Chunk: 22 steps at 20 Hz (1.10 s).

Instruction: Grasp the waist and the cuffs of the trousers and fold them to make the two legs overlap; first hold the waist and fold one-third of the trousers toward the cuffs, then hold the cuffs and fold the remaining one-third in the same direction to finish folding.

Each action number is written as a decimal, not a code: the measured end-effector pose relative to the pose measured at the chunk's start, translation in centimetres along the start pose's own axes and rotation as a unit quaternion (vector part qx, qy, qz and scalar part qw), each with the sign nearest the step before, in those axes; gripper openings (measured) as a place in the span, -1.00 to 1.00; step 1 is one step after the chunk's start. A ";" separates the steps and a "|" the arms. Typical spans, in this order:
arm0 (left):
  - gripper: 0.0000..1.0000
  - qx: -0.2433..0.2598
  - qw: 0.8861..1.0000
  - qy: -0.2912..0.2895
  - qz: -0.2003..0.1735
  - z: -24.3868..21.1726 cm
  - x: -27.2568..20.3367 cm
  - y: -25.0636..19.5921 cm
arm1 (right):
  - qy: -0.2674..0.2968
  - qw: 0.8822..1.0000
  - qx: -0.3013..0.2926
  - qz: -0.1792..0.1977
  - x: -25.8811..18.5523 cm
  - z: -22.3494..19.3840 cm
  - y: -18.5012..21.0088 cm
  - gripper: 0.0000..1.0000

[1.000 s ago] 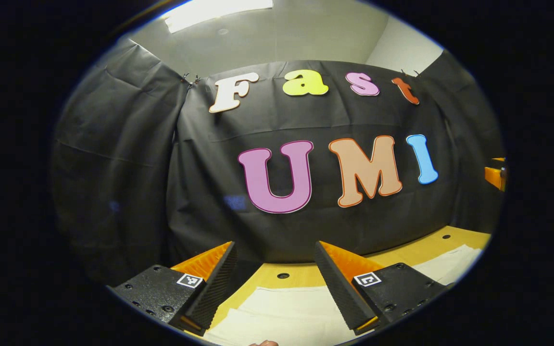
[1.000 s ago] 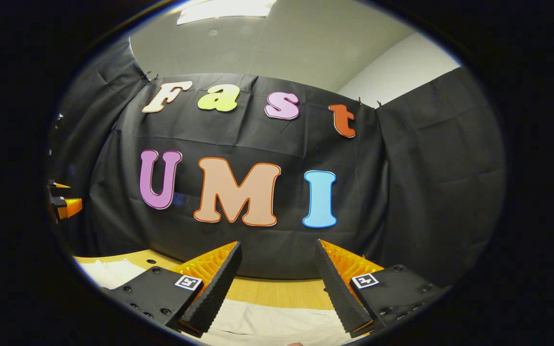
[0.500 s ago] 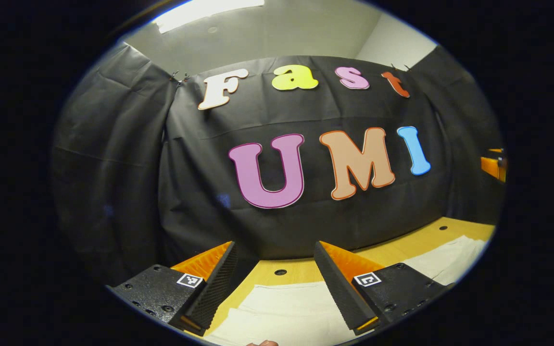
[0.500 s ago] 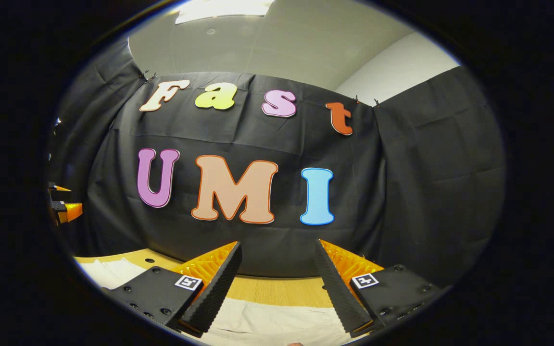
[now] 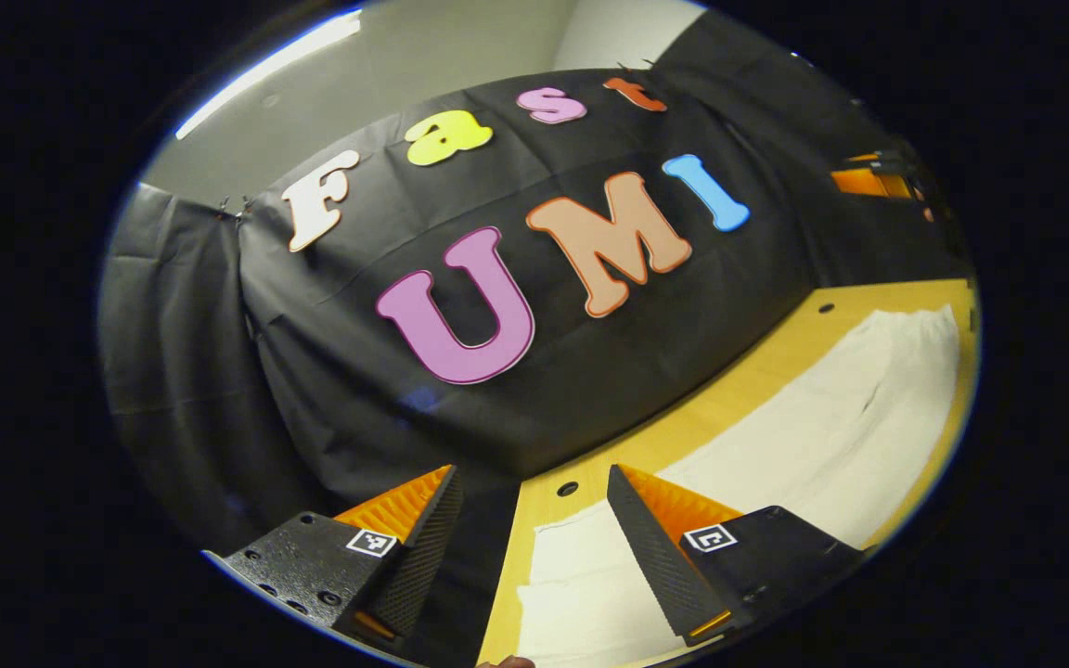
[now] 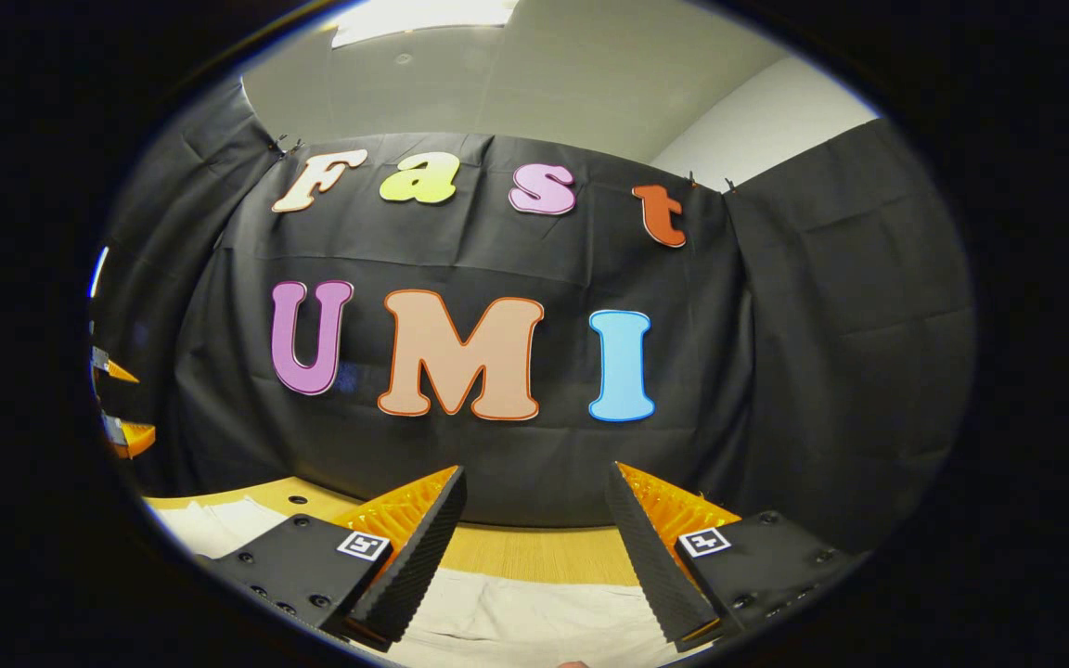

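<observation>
Wooden table [image 5: 739,390] carries pale trousers [image 5: 804,445]; left gripper [image 5: 530,547] and right gripper [image 6: 534,547], both gaping, should pinch cloth edges squarely.

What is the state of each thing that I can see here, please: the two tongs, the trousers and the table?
Left tongs: open, holding nothing, tilted above the cloth.
Right tongs: open, holding nothing, above the cloth.
White fabric trousers: lying flat and spread out on the table, not gripped.
Yellow wooden table: bearing the trousers, with small round holes in its top.
</observation>
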State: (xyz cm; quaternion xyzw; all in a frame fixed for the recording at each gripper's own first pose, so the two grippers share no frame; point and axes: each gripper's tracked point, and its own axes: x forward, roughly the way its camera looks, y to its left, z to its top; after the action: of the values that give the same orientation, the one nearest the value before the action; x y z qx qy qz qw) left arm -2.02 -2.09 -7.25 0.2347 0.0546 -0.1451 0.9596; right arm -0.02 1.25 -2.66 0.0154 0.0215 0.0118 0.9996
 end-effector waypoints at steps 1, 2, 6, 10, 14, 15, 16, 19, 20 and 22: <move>0.92 0.017 1.000 0.005 -0.018 -0.6 -0.2 -0.9 | 0.001 1.000 0.001 -0.001 0.0 -0.1 -0.2 0.94; 0.92 0.038 0.999 0.011 -0.033 -1.3 -0.4 -1.9 | 0.002 1.000 0.003 -0.002 0.1 -0.1 -0.2 0.94; 0.92 0.113 0.989 0.042 -0.084 -5.6 -1.2 -4.9 | 0.012 1.000 0.008 0.001 0.0 -1.0 -0.2 0.94; 0.93 0.148 0.973 0.088 -0.154 -10.3 -2.6 -8.6 | 0.019 1.000 -0.001 0.004 -0.3 -1.7 -0.2 0.94; 0.94 0.189 0.950 0.143 -0.204 -15.5 -4.2 -10.3 | 0.024 1.000 -0.005 0.004 -0.2 -2.2 -0.4 0.94; 0.94 0.201 0.943 0.160 -0.212 -16.9 -4.6 -10.3 | 0.025 1.000 -0.007 0.003 -0.2 -2.3 -0.5 0.94; 0.94 0.213 0.936 0.176 -0.219 -18.4 -5.2 -10.3 | 0.027 1.000 -0.008 0.002 -0.3 -2.5 -0.6 0.94; 0.94 0.240 0.915 0.217 -0.241 -22.0 -6.9 -10.2 | 0.034 0.999 -0.010 0.001 -0.3 -3.0 -0.8 0.94; 0.94 0.247 0.909 0.225 -0.248 -22.8 -7.4 -10.2 | 0.036 0.999 -0.012 0.001 -0.3 -3.1 -0.8 0.96; 0.94 0.261 0.897 0.238 -0.266 -23.9 -8.3 -10.3 | 0.037 0.999 -0.018 0.002 -0.2 -3.2 -0.7 0.96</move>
State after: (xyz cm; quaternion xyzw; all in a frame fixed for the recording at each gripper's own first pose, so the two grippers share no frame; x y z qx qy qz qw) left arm -13.94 2.42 -31.40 0.4808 0.3022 -0.3433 0.7481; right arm -0.32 0.61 -5.86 -0.0025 0.0581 0.0151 0.9982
